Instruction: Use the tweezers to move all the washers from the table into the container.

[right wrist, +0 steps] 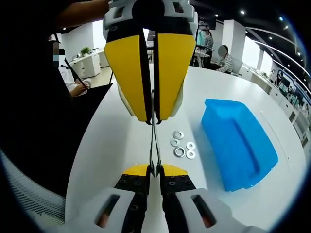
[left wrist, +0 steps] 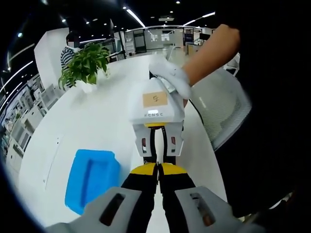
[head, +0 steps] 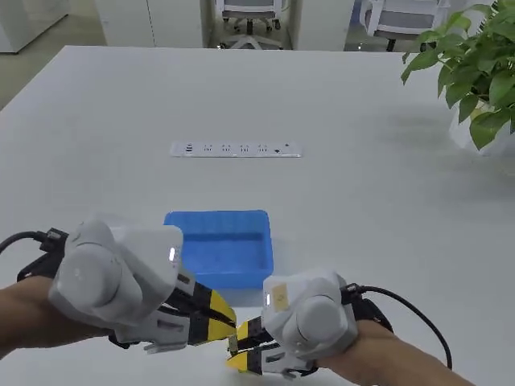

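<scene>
Five washers (right wrist: pixel 182 152) lie beside blue container (right wrist: pixel 238 145) near front edge of desk (head: pixel 362 201). Left gripper (right wrist: pixel 151 119) and right gripper (right wrist: pixel 155 171) both clamp tweezers (right wrist: pixel 154 143); release one only once other's grip is firm.

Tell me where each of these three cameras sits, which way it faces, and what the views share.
Head view: on the headset, looking forward and down at the blue container; left gripper, right gripper and forearms show.
Left gripper view: rides the left gripper, faces the right gripper head-on; own jaws at bottom.
Right gripper view: rides the right gripper, faces the left gripper across the tweezers, washers beside; own jaws at bottom.
Shared: all three show the blue container.
</scene>
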